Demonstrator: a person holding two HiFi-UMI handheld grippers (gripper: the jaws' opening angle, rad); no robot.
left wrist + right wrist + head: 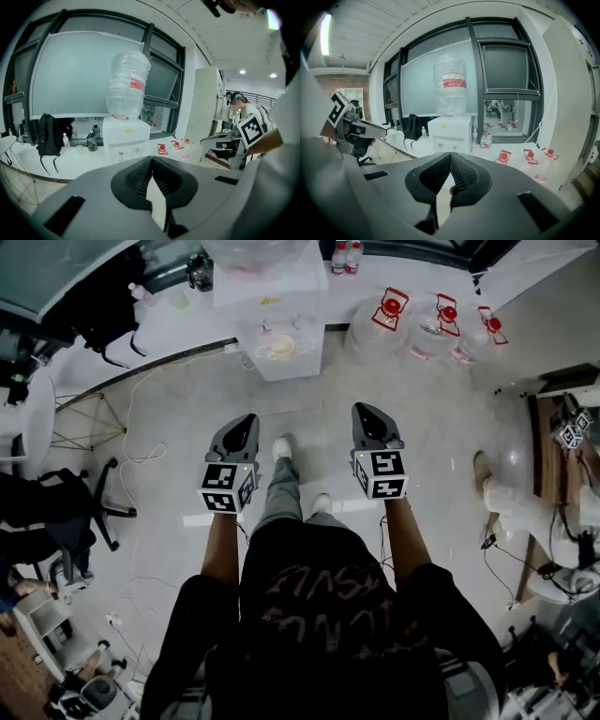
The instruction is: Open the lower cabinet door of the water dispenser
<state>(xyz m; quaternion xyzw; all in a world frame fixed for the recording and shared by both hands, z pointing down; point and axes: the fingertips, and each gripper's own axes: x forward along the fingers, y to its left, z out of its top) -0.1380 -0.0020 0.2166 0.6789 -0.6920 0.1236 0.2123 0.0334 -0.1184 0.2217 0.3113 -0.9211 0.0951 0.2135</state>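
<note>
Holding left gripper and right gripper side by side over floor, both with jaws closed tight on nothing. Facing water dispenser straight ahead, well apart, bottle on top. Can't make out its lower door.

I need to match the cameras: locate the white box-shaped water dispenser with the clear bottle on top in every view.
Head view: the white water dispenser is at top centre.
Left gripper view: it stands just left of centre.
Right gripper view: it stands at centre.
Shared landmark: red-capped clear jugs on the floor, to its right.
</note>
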